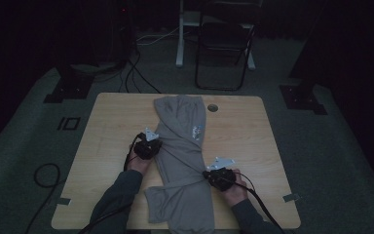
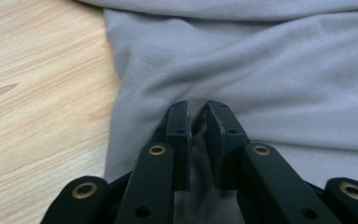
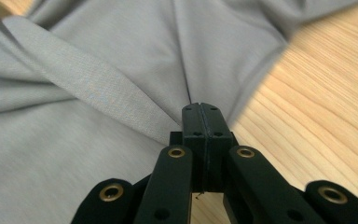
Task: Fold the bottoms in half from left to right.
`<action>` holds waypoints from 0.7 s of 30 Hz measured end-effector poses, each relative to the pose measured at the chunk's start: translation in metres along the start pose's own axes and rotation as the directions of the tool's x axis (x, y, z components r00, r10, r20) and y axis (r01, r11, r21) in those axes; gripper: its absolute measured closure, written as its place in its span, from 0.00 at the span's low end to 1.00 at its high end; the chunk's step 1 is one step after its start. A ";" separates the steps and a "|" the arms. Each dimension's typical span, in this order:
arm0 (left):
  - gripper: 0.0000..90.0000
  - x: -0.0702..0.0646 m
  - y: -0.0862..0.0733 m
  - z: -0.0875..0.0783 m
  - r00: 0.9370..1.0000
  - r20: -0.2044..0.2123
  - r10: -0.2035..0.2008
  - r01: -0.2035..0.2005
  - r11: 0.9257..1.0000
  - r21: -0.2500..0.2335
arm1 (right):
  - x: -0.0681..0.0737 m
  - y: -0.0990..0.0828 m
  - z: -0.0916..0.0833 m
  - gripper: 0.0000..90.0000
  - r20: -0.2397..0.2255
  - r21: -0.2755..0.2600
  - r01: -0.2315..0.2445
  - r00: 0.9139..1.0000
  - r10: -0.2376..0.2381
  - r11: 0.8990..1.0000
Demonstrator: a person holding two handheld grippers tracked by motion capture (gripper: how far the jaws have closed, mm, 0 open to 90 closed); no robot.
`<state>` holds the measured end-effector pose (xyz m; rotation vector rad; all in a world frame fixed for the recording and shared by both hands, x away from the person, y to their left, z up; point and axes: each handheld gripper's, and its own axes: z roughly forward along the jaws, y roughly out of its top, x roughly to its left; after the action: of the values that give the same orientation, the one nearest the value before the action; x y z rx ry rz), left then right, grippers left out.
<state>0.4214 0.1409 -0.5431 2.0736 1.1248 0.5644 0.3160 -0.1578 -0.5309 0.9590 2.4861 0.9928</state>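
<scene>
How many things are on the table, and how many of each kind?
Grey cloth garment spread along the light wooden table: 1
Black two-jaw grippers, left gripper and right gripper, both pinching the cloth: 2
Total: 3

My right gripper [image 3: 203,108] has its jaws pressed together at lower centre, pinching a fold of the grey garment [image 3: 98,70]; its ribbed band [image 3: 88,91] runs diagonally from upper left; the wooden table [image 3: 317,126] fills the right side.
</scene>
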 end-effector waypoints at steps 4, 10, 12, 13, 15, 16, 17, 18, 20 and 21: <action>0.80 0.000 0.000 -0.003 1.000 0.017 -0.024 0.024 1.000 0.009 | 0.000 0.002 -0.004 0.94 0.003 -0.019 -0.026 1.000 0.026 0.999; 0.75 -0.018 -0.002 -0.022 0.999 0.040 0.022 -0.021 1.000 -0.014 | 0.017 0.010 -0.009 0.80 -0.063 -0.087 -0.003 0.998 -0.002 0.996; 0.75 -0.026 -0.003 -0.025 0.997 0.059 0.045 -0.045 0.999 -0.010 | 0.023 0.015 -0.006 0.76 -0.093 -0.100 0.004 0.996 -0.013 0.995; 0.74 -0.029 -0.005 -0.026 0.996 0.068 0.054 -0.053 0.999 -0.005 | 0.026 0.018 -0.004 0.74 -0.107 -0.104 0.006 0.994 -0.017 0.995; 0.74 -0.034 -0.007 -0.025 0.995 0.086 0.051 -0.051 0.999 0.007 | 0.035 0.024 0.003 0.70 -0.133 -0.105 0.017 0.991 -0.032 0.994; 0.74 -0.035 -0.009 -0.023 0.995 0.092 0.048 -0.050 0.999 0.017 | 0.037 0.026 0.005 0.68 -0.142 -0.110 0.021 0.989 -0.036 0.994; 0.74 -0.036 -0.010 -0.022 0.994 0.093 0.049 -0.052 0.998 0.026 | 0.041 0.028 0.008 0.65 -0.154 -0.112 0.022 0.987 -0.039 0.993; 0.75 -0.037 -0.012 -0.020 0.994 0.097 0.048 -0.050 0.998 0.023 | 0.045 0.031 0.011 0.62 -0.161 -0.115 0.034 0.986 -0.052 0.993; 0.77 -0.036 -0.014 -0.020 0.994 0.102 0.034 -0.036 0.999 0.009 | 0.051 0.035 0.019 0.56 -0.176 -0.108 0.054 0.982 -0.072 0.993; 0.78 -0.036 -0.014 -0.019 0.995 0.097 0.040 -0.041 0.999 0.008 | 0.052 0.035 0.023 0.55 -0.176 -0.100 0.063 0.981 -0.080 0.993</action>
<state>0.3824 0.1231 -0.5423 2.1128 1.0340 0.4736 0.3057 -0.0920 -0.5241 0.7771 2.5716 1.2100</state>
